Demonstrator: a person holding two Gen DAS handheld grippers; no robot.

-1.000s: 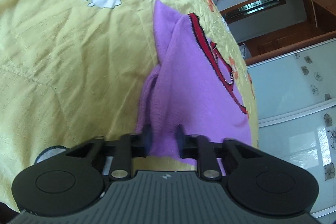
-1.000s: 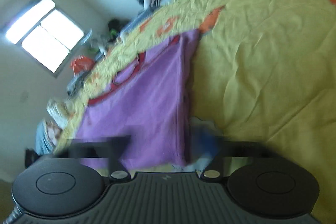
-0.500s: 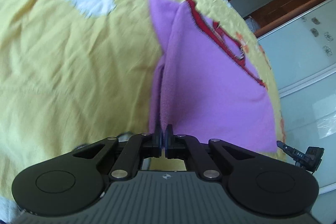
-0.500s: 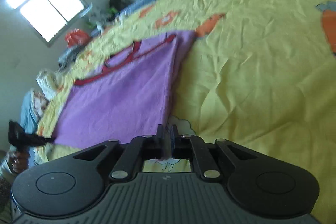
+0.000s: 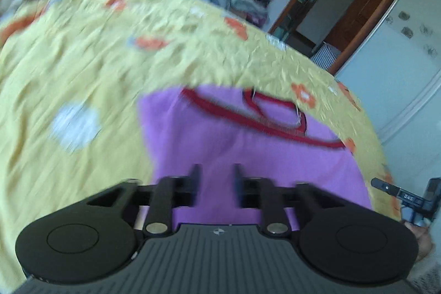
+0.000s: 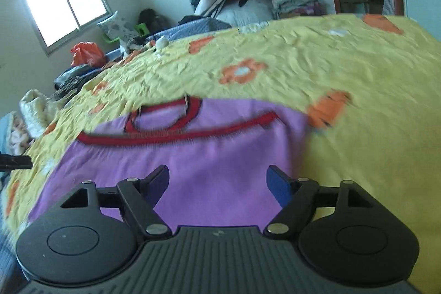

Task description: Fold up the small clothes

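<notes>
**Lying flat: purple garment on the yellow bed**

Looking through the left wrist camera, the purple garment [image 5: 248, 139] with red trim lay spread on the yellow bedspread [image 5: 82, 68]. The left gripper [image 5: 216, 179] was above its near edge, fingers apart and holding nothing. The picture was blurred.

From the right wrist camera, the same garment [image 6: 209, 156] lay flat on the bedspread [image 6: 358, 73]. The right gripper [image 6: 219, 181] had its fingers wide apart, empty, over the near edge.
</notes>
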